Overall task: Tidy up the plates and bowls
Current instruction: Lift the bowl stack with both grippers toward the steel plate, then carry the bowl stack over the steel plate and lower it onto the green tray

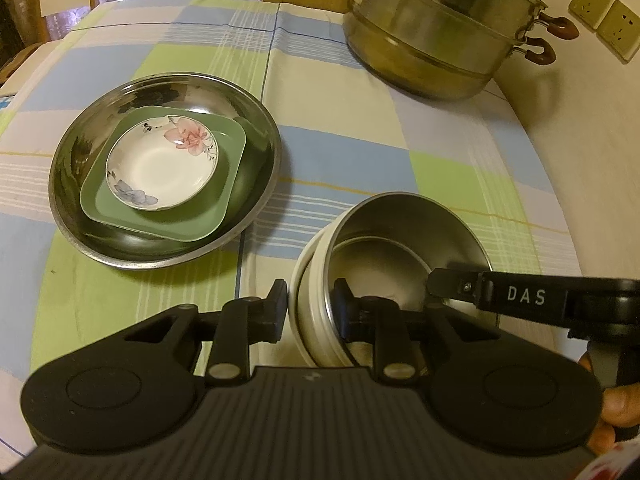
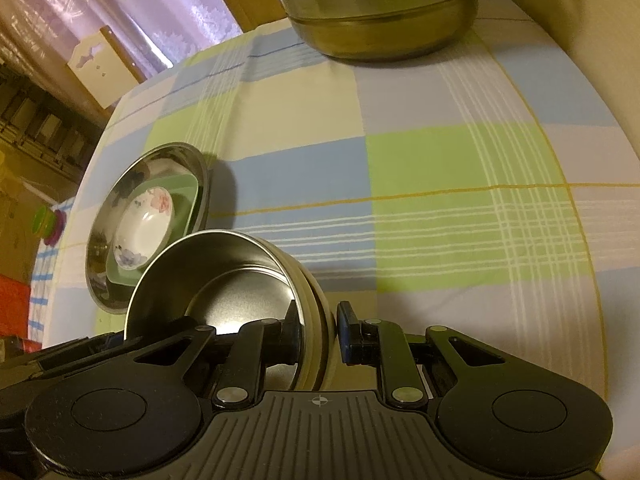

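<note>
While both tools were clamped on the same bowl stack, the scene read as follows, left to right in the left wrist view.

Far left: steel basin [image 1: 164,172] on the checked cloth of the surface [image 1: 360,128], holding a green square plate [image 1: 168,200] with a floral saucer [image 1: 162,168] on top. These three were nested and looked settled.

Centre: left tool [image 1: 310,312], its pads pinching the near-left rim of the bowls, one pad outside the cream wall, the other inside the steel one.

Right of centre: steel bowl [image 1: 404,236] nested in a cream bowl [image 1: 308,284], the pair tilted, just right of the basin and apart from it.

Right: right tool [image 1: 440,284] reaching in, its inner finger against the steel wall; its own view showed the right tool [image 2: 318,330] pinching both rims between its pads.

Far right, back: tiered steamer pot [image 1: 444,28], well apart from the bowls.

Risks, as judged: the steel bowl sat crooked in the cream one, so any unequal pull by the two tools could lever them apart or let the smooth steel slip from the pads. A drop could knock the basin and chip the saucer.
</note>
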`<state>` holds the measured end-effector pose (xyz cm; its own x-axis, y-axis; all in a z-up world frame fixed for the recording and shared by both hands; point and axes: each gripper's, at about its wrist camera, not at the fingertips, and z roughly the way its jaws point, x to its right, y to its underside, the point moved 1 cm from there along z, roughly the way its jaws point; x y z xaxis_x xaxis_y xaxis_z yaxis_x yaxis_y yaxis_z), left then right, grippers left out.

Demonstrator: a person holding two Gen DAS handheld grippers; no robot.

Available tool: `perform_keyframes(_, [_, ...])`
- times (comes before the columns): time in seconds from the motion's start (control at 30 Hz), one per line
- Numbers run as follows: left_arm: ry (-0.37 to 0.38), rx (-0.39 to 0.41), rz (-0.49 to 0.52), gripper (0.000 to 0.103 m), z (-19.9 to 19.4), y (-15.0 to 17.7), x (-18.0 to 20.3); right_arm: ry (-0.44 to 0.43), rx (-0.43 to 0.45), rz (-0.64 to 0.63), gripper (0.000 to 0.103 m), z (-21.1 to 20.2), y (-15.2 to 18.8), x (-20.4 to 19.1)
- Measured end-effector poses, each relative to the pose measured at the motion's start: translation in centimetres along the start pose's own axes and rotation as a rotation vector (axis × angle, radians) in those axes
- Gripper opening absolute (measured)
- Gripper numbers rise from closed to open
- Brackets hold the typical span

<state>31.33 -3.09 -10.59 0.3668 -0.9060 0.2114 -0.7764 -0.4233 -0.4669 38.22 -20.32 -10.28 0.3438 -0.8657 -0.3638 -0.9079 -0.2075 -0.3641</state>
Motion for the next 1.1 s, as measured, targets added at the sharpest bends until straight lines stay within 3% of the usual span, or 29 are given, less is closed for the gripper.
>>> perform_keyframes(0.53, [0.037, -0.035, 0.032, 0.023, 0.0, -0.4, -0.2, 0.04, 0.001, 0.035, 0.017, -0.5, 0.5, -0.2])
perform_keyframes(1.1, [0.066, 0.013, 0.057, 0.023, -1.9, -2.7, -1.2, 0.051, 0.047, 0.021, 0.017, -2.6, -0.9, -2.5])
